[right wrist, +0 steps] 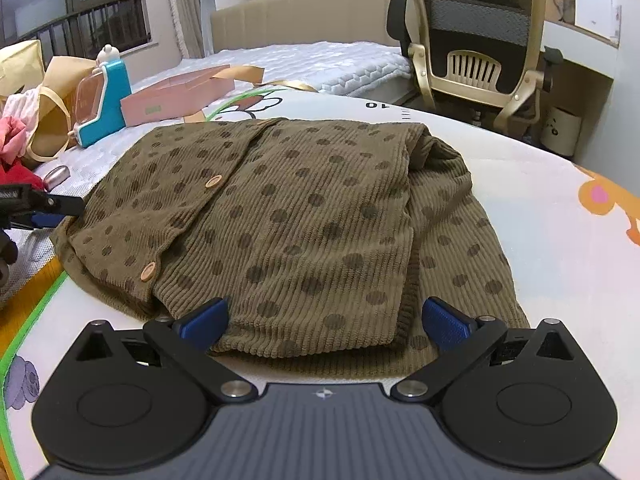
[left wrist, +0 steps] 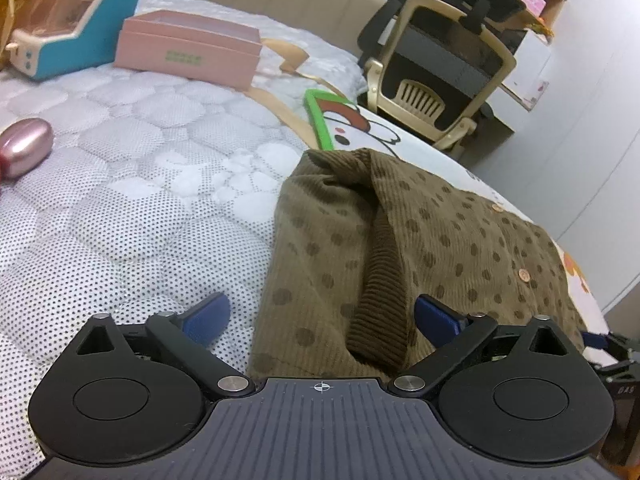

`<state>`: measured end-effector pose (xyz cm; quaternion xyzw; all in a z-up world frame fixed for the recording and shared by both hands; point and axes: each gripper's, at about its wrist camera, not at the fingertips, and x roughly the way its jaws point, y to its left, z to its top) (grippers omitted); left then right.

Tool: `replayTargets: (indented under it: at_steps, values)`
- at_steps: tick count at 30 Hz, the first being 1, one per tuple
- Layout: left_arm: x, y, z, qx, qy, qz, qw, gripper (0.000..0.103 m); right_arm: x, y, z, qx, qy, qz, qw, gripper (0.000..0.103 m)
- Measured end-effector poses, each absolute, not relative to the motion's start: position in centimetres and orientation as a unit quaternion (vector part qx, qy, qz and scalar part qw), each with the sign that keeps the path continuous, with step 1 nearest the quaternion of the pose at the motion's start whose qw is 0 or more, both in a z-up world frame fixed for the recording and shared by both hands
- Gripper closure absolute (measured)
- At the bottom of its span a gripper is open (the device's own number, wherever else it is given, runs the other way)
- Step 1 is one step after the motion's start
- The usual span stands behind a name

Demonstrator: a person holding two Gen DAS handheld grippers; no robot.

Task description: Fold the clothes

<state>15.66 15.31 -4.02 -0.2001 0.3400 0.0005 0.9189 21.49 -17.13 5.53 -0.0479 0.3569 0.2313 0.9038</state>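
The brown spotted cardigan (right wrist: 304, 224) is lying partly folded on the cartoon play mat (right wrist: 552, 216), buttons facing up, and it is our landmark. The right gripper (right wrist: 324, 316) is sitting at the cardigan's near hem, jaws spread wide and gripping nothing, the hem running crosswise right between its blue pads. Over at the cardigan's left side, the left gripper (left wrist: 322, 316) is hovering with its jaws spread too, one pad over the quilted bedding (left wrist: 132, 208), the other over the knit. The ribbed cuff (left wrist: 378, 296) of a folded-in sleeve is pointing straight into its gap. From the right gripper, the cardigan's long axis is stretching away towards the office chair (right wrist: 476, 40). By my reckoning the right gripper is nearer the hem, so a pinch there and a fold away from it looks likeliest.
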Motion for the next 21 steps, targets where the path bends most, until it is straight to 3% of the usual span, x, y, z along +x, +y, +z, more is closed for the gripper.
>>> replayTargets:
  at_steps: [1, 3, 7, 8, 13, 21]
  values:
    - [15.7, 15.1, -4.0, -0.194, 0.341, 0.003, 0.92, 0.016, 21.5, -17.0, 5.5, -0.052, 0.358, 0.23, 0.904, 0.0]
    - [15.7, 14.9, -4.1, -0.189, 0.339, 0.003, 0.922, 0.02, 21.4, -16.5, 5.5, -0.067, 0.359, 0.225, 0.903, 0.0]
    - [15.5, 14.7, -4.1, -0.194, 0.336, -0.017, 0.922, 0.052, 21.4, -16.0, 5.7, -0.08, 0.363, 0.222, 0.901, 0.0]
    - [15.5, 14.6, -4.1, -0.197, 0.336, -0.025, 0.921, 0.054, 21.4, -16.1, 5.8, -0.08, 0.365, 0.222, 0.901, 0.0]
    - [15.6, 14.9, -4.5, -0.208, 0.339, -0.021, 0.917, 0.044, 19.3, -15.9, 8.0, -0.08, 0.319, 0.247, 0.912, 0.0]
    - [15.6, 15.1, -4.9, -0.223, 0.338, -0.026, 0.914, 0.04, 16.4, -10.4, 5.9, -0.274, 0.256, 0.218, 0.901, 0.0]
